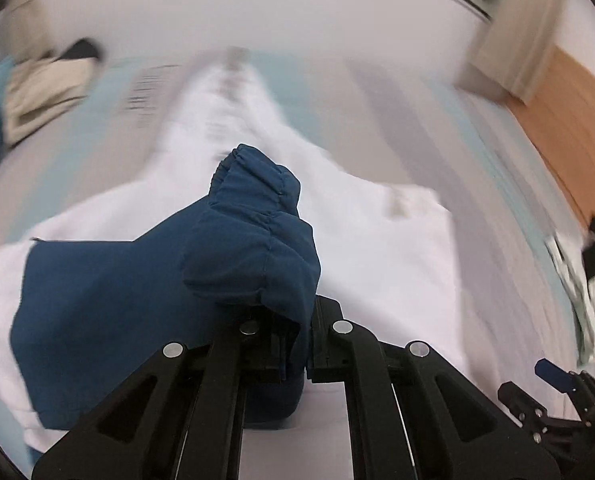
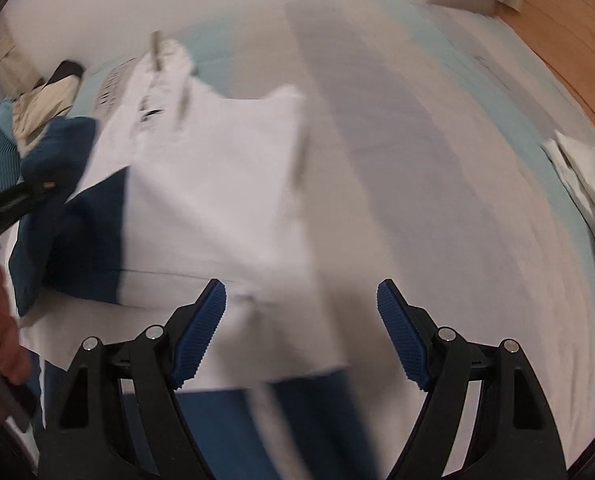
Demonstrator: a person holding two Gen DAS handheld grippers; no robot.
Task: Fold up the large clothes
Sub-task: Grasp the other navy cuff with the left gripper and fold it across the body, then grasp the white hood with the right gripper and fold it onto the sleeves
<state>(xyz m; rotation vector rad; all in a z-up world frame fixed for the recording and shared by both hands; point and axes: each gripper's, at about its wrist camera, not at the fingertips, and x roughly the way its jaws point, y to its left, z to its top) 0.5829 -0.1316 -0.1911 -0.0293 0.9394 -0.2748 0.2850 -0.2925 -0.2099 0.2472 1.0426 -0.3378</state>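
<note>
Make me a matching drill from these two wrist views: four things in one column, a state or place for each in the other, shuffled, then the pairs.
Things:
1. left hand-held gripper
2. right hand-held gripper
3. beige clothes
4. white garment

States or places:
A. spread flat on the bed
B. shut on the blue fabric
C. jaws wide apart, nothing between the pads
D. heaped at the far left

Pairs: 1-B, 2-C, 3-D, 4-A

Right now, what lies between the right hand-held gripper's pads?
White cloth, lying under the open right hand-held gripper, unpinched; the right wrist view shows it.
</note>
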